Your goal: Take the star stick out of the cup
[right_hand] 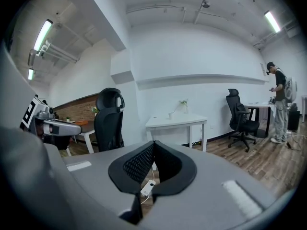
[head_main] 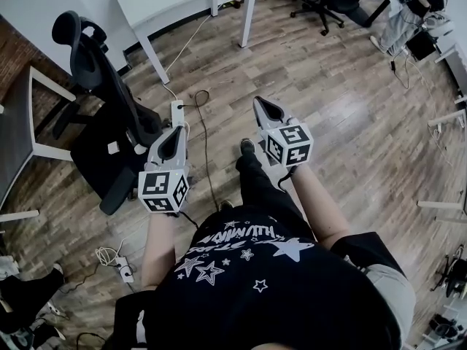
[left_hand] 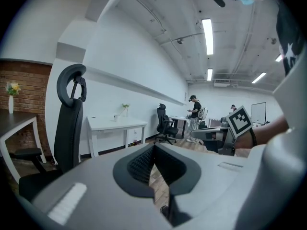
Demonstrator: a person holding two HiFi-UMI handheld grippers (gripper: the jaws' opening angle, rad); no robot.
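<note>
Left gripper (head_main: pixel 176 133) and right gripper (head_main: pixel 261 105), jaws pressed together on nothing, hover above the wooden floor (head_main: pixel 350 122); neither cup nor star stick shows, so locate them before opening.

Your head cam looks steeply down, close over the left claw (head_main: pixel 177 131) & right claw (head_main: pixel 257 102) w/ wood floor (head_main: pixel 350 122) beyond, while each claw cam sits right behind its tips facing level across the rm; all 3 share the black chair (head_main: pixel 102 86) & white counter (head_main: pixel 182 6).
</note>
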